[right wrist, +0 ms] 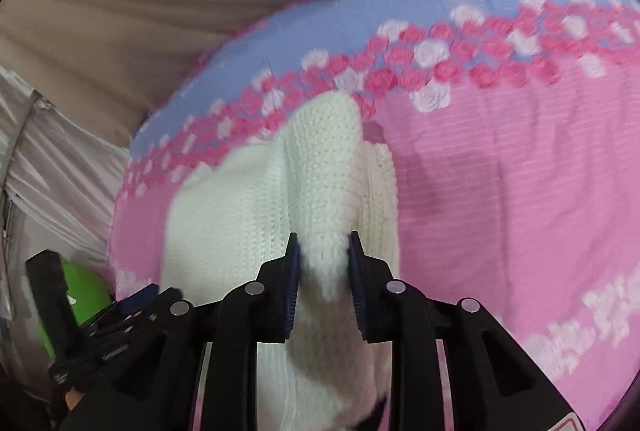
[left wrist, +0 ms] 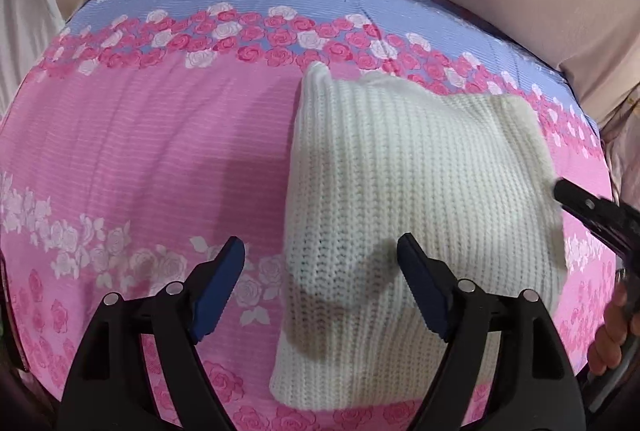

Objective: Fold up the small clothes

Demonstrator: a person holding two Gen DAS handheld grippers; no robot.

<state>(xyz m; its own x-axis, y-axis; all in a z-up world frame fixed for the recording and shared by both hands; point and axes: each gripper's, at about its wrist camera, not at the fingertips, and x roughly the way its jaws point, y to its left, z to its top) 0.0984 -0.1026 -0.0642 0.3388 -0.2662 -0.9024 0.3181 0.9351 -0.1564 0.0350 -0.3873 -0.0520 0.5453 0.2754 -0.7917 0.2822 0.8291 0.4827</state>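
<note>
Left wrist view: white chunky rib-knit garment (left wrist: 412, 183), lying partly folded on the pink and lilac rose-printed bedsheet (left wrist: 160, 151), centre to right of frame. Judged soft, light, limp and stretchy, not slippery; likely to sag and drag, so best taken at a doubled edge or corner, with a deep bite. Left claw (left wrist: 320, 283), lower centre, jaws wide apart and holding nothing; its right finger overlaps the garment's lower portion, its left finger is over bare sheet; whether it touches the knit cannot be told. The right claw's black tip (left wrist: 576, 197) meets the garment's right edge at mid-right of frame. Right wrist view, somewhat blurred: right claw (right wrist: 322, 263), lower centre, jaws drawn in and clamped on a raised ridge of the same garment (right wrist: 240, 199), which runs from the claw toward centre frame over the bedsheet (right wrist: 500, 171). Left claw (right wrist: 132, 301) shows at lower left.
</note>
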